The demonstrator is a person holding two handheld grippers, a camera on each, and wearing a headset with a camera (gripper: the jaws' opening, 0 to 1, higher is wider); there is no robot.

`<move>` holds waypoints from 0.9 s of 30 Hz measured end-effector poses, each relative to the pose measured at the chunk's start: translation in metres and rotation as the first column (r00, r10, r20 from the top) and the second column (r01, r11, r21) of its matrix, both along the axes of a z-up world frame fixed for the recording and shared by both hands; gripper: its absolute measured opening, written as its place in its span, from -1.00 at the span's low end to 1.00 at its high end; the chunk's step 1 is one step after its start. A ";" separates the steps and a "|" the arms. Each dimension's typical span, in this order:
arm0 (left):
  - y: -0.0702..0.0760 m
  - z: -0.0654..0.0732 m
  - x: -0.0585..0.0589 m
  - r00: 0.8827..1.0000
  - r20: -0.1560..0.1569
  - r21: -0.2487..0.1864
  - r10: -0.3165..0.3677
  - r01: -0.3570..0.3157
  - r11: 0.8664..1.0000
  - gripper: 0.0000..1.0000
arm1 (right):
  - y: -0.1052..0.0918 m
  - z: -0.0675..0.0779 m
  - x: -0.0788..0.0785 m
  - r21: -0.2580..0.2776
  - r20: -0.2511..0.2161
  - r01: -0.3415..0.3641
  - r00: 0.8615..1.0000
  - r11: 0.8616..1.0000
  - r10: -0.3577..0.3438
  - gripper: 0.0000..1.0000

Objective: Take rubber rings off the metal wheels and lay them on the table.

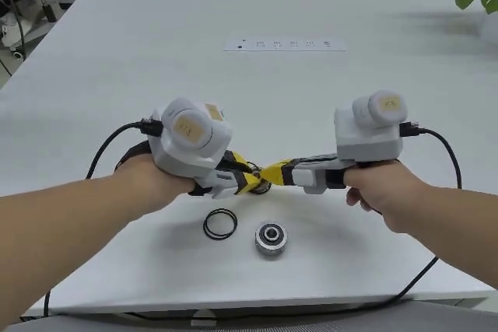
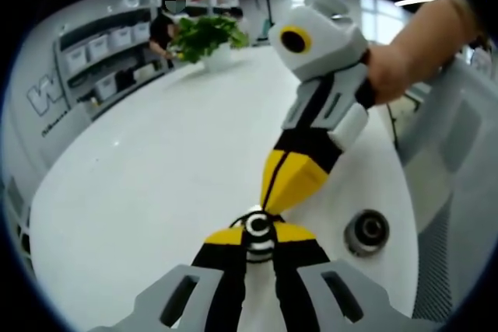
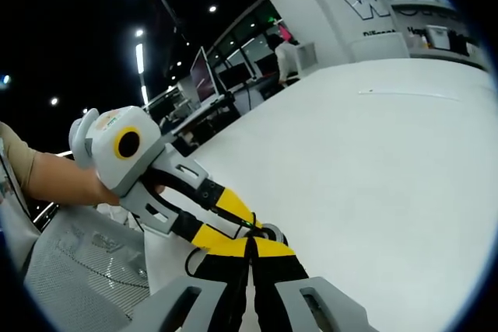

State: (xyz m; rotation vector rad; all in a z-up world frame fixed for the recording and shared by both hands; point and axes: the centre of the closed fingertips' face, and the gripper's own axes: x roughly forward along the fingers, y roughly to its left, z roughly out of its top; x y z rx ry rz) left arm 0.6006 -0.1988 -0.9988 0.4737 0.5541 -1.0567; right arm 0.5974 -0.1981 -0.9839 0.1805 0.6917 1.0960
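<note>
Nearest us on the bench [image 1: 233,99] lie a bare wheel [image 1: 271,238] and a loose ring [image 1: 220,224]; just beyond, above them, the left gripper [image 1: 247,183] pinches a second wheel [image 2: 258,227], its axle pointing at the right gripper [image 1: 274,175], whose jaws are pressed together at its rim; we judge its ring should peel rightward.

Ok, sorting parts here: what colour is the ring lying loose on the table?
Black ring, clearest in head view.
</note>
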 end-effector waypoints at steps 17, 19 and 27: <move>0.000 0.012 -0.009 0.999 -0.013 -0.012 -0.049 0.049 0.999 -0.70 | -0.002 -0.001 0.000 -0.004 -0.006 0.006 1.000 1.000 -0.006 -1.00; 0.002 0.015 -0.008 0.999 -0.011 -0.024 -0.044 0.043 0.999 -0.67 | -0.001 -0.001 0.000 -0.006 -0.004 0.004 1.000 1.000 -0.004 -1.00; 0.015 0.030 -0.009 0.999 -0.002 -0.056 -0.043 0.043 0.998 -0.64 | 0.003 0.005 -0.001 0.007 -0.005 -0.004 1.000 1.000 0.004 -1.00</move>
